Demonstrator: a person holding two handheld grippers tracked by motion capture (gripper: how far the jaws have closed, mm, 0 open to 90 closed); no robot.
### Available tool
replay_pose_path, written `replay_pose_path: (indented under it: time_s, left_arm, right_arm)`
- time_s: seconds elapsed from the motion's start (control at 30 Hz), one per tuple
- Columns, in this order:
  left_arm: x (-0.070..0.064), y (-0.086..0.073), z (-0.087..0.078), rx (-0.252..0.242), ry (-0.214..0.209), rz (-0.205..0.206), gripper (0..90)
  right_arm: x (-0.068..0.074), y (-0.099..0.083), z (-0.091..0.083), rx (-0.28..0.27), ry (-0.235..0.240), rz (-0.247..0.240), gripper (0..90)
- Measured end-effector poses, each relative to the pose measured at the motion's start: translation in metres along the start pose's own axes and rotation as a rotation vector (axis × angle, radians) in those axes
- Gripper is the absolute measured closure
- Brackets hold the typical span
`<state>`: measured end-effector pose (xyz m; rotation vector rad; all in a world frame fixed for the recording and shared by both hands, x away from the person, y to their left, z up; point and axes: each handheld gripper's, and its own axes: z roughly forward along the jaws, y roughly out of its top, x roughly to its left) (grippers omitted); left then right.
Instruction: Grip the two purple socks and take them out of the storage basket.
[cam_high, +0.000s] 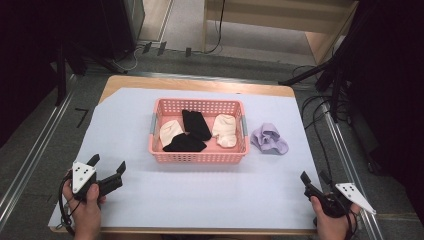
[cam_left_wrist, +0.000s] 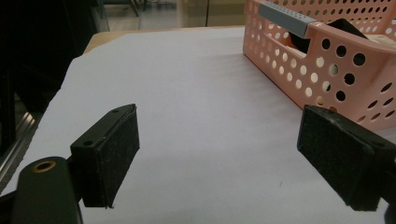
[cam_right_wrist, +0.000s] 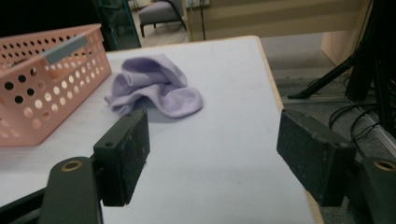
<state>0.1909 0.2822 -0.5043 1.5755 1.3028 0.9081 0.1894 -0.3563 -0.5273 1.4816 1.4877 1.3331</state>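
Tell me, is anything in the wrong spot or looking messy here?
One thing stands out: a crumpled purple sock lies on the table just right of the pink basket, while the cream socks and black socks sit inside it. Both grippers are open and holding nothing.

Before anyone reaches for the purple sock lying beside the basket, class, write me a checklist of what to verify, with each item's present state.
1. Right gripper open: ok.
2. Left gripper open and holding nothing: ok.
3. Purple sock on the table, outside the pink basket: ok.
4. Bare table between right gripper and sock: ok.
5. Room in the basket among the black socks and cream socks: ok.
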Motion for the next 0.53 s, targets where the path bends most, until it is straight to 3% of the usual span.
replay_pose_path:
  time_s: [0.1,0.3,0.37,0.53]
  left_arm:
    - [0.000,0.000,0.001,0.002,0.001,0.011,14.0]
    - [0.001,0.000,0.000,0.003,0.002,-0.001,14.0]
    - [0.000,0.000,0.000,-0.002,0.004,-0.002,14.0]
    - [0.001,0.000,0.000,-0.001,0.004,-0.003,14.0]
  right_arm:
    - [-0.004,-0.001,-0.003,-0.018,-0.005,0.020,26.2]
    - [0.001,0.001,0.006,0.079,-0.006,-0.036,27.5]
    - [0.001,0.001,0.007,0.087,0.000,-0.049,27.4]
    - [-0.001,0.001,0.007,0.096,0.005,-0.013,26.2]
